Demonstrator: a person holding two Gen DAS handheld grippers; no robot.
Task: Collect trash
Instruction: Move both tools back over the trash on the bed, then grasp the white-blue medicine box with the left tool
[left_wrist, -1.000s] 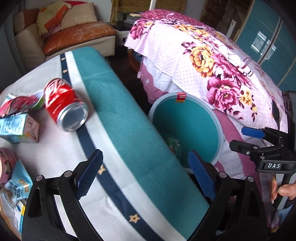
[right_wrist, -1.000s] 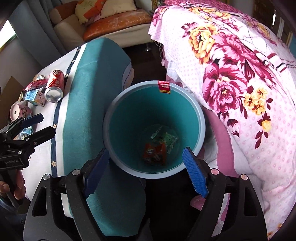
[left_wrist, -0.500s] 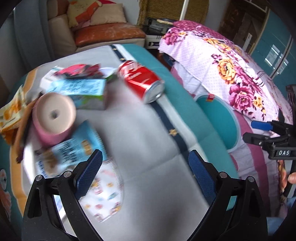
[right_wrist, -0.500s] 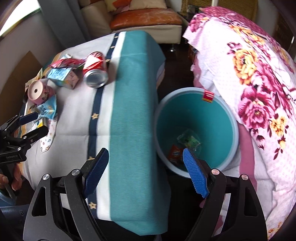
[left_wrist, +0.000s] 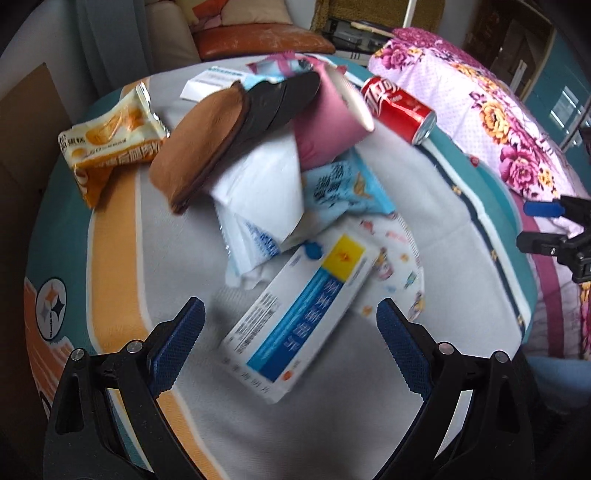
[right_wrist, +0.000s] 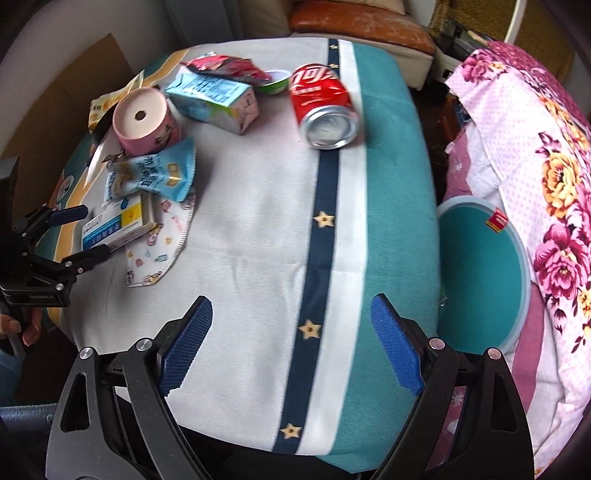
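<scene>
My left gripper (left_wrist: 288, 325) has its blue-padded fingers spread wide and empty, hovering just in front of the flat white cardboard box with a blue band and yellow square (left_wrist: 301, 325). I judge that box the piece to take: it lies skewed across my line, so I would turn the wrist to bring the pads onto its long edges, then come down low enough to catch the thin sides without pinching the printed paper mask (left_wrist: 400, 269) beneath its far end. It rests on the grey tablecloth (left_wrist: 155, 236), its far corner tucked under a crumpled white tissue packet (left_wrist: 260, 199), so a slow lift seems wise.

My right gripper (right_wrist: 291, 343) is equally spread and empty above bare cloth. Beyond lie the light-blue snack sachet (right_wrist: 153, 177), a pink paper cup on its side (right_wrist: 144, 123) and a dented red drink can (right_wrist: 323, 105). The round teal plastic bin (right_wrist: 480, 269) stands on the floor just beside the table's right edge.
</scene>
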